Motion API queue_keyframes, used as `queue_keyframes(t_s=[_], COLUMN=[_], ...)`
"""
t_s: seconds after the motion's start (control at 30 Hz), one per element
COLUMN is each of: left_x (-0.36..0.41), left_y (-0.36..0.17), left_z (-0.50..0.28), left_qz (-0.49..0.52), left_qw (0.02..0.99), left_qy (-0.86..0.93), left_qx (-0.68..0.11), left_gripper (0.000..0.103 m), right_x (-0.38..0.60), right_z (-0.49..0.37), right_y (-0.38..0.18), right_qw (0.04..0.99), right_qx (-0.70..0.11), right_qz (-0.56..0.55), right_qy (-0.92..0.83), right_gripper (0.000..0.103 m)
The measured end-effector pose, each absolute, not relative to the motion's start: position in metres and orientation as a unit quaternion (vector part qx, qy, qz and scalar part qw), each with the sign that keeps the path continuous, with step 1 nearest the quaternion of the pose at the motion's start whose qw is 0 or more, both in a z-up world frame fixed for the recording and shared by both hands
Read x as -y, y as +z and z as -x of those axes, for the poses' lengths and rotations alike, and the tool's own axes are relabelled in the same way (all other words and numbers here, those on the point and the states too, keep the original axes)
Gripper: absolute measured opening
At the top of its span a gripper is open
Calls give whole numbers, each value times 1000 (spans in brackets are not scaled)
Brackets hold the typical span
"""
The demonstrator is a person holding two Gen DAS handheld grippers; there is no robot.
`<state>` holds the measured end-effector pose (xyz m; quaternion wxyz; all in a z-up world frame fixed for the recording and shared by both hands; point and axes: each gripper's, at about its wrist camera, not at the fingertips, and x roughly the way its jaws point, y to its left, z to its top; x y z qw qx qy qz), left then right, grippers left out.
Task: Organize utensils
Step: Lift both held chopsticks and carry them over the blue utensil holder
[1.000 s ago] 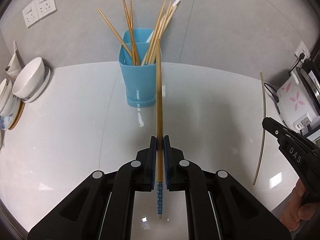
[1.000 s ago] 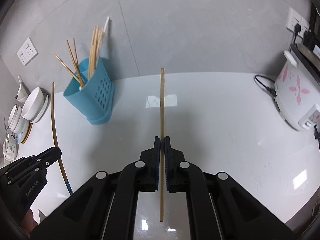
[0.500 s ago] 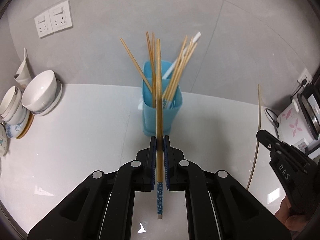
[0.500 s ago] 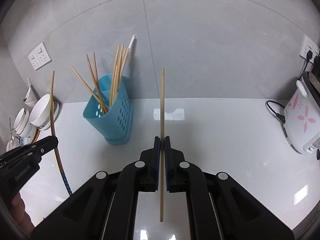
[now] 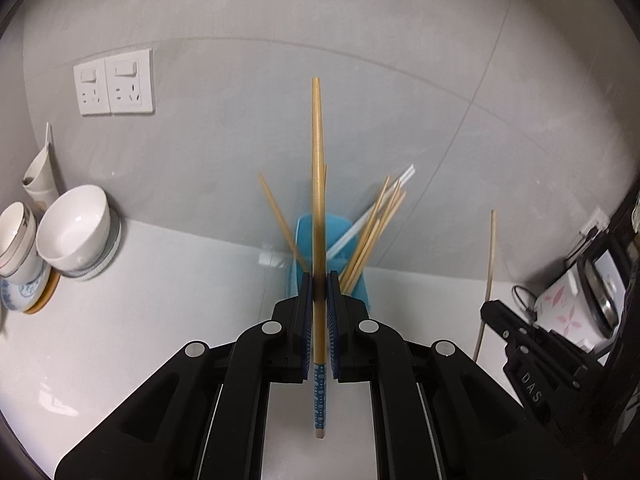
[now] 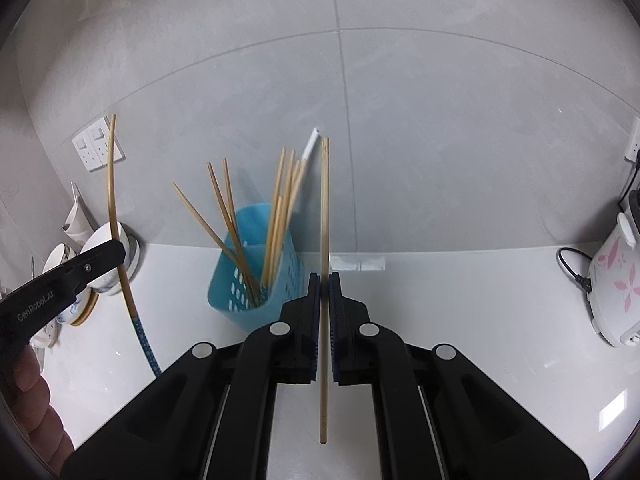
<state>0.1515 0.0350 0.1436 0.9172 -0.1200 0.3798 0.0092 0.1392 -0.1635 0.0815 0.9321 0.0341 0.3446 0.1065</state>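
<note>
A glossy white counter [image 6: 460,300] meets a grey tiled wall [image 6: 440,120] carrying twin sockets [image 5: 114,82]. At its back edge stands the blue holder [image 6: 244,280] of chopsticks, bowls [image 5: 76,232] left, rice cooker [image 6: 612,280] right. Left claw [image 5: 319,312] clamps a blue-tipped chopstick [image 5: 318,184]; right claw [image 6: 325,308] clamps a plain chopstick [image 6: 324,208].

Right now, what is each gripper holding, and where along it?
Left gripper: chopstick with blue patterned end, pinched just above the pattern. Right gripper: plain chopstick, pinched around mid-length.
</note>
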Motion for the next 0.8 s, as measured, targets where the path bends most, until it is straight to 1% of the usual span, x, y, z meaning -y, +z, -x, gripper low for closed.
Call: queue_keyframes(t_s=[0.17, 0.37, 0.8], left_x=[-41, -45, -29], left_y=[152, 149, 101], left_z=[-168, -192, -232], left_qz=[132, 139, 117], left_qw=[929, 942, 951], left_qy=[-7, -24, -48], left_qx=[-346, -305, -282], left_gripper=[6, 6, 6], right_x=[153, 148, 152], right_z=[-153, -172, -205], right_y=[90, 91, 71], right_qw=[936, 937, 932], right_qx=[-333, -328, -340], right_qz=[-40, -48, -63], right_qy=[111, 114, 109], right_gripper=[3, 3, 3])
